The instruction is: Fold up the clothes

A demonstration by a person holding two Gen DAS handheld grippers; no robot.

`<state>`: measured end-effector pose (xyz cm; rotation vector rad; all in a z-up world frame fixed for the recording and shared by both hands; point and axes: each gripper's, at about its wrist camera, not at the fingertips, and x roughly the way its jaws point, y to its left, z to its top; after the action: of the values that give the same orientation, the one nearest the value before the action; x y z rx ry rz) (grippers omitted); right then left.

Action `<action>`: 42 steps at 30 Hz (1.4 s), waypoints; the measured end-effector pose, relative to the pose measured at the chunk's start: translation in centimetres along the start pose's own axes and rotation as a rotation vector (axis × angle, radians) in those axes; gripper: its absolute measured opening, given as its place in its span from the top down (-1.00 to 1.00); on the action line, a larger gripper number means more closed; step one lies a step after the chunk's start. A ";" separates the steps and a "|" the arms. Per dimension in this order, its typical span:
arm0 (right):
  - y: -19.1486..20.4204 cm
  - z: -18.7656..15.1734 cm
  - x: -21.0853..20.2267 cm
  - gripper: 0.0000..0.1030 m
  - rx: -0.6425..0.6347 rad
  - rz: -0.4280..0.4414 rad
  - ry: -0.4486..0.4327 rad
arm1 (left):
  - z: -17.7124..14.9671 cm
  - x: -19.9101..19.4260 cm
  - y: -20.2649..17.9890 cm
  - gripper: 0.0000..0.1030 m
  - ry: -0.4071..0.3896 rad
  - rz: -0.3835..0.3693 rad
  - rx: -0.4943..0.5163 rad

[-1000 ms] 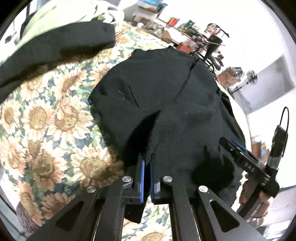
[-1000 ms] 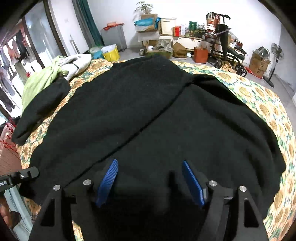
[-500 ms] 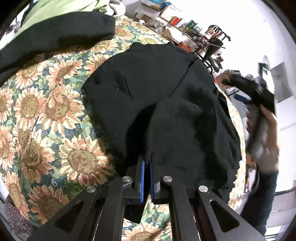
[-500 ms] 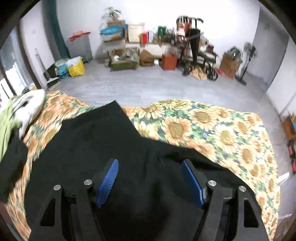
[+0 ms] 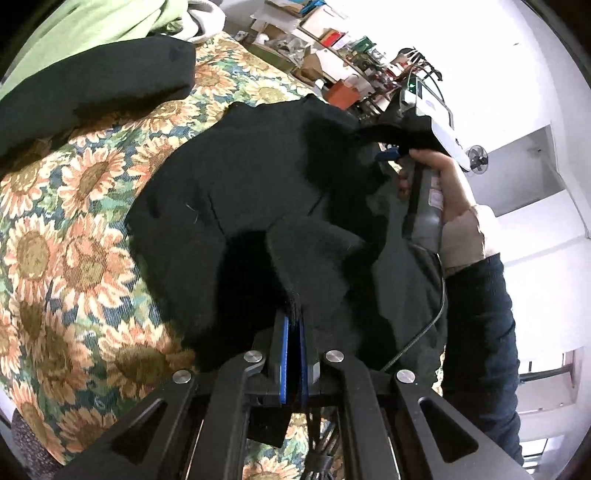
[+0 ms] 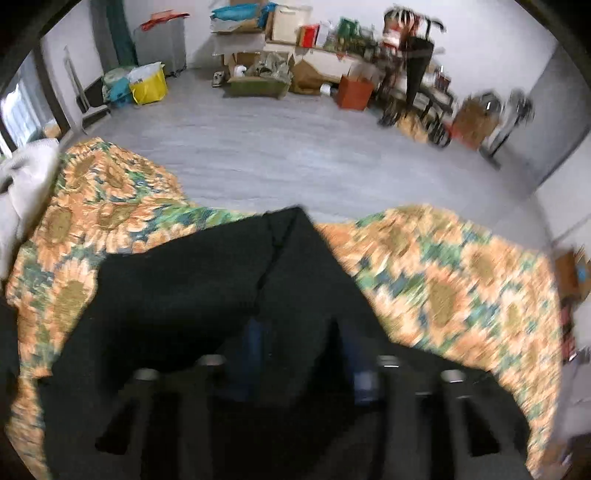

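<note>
A black sweater (image 5: 240, 184) lies on a sunflower-print cover (image 5: 74, 258). My left gripper (image 5: 293, 328) is shut on an edge of the sweater and lifts a fold of it. In the left wrist view my right gripper (image 5: 388, 153), held in a hand, is over the sweater's far side with black fabric at its blue pads. In the blurred right wrist view the right gripper (image 6: 306, 354) has its blue pads (image 6: 251, 347) apart with the sweater (image 6: 221, 280) between and under them; its grip is unclear.
A second black garment (image 5: 92, 88) and a green one (image 5: 85, 22) lie at the cover's far left. A white garment (image 6: 26, 173) lies at its left edge. Beyond the cover (image 6: 461, 280) is grey floor (image 6: 295, 147) with boxes and clutter along the wall.
The right gripper has moved toward the far side of the sweater and its pads have come closer together. The left gripper stays shut on the sweater and has lifted the fold a little.
</note>
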<state>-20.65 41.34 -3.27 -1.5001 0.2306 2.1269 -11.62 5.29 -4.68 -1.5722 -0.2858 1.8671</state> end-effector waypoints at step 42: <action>-11.0 -5.5 -0.4 0.62 0.066 0.075 -0.126 | 4.0 5.7 -1.0 0.92 -0.041 0.027 -0.050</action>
<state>-10.43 48.26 -3.23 -1.3343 0.3126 2.2403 -15.27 10.49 -7.59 -1.5795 -0.3333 1.9286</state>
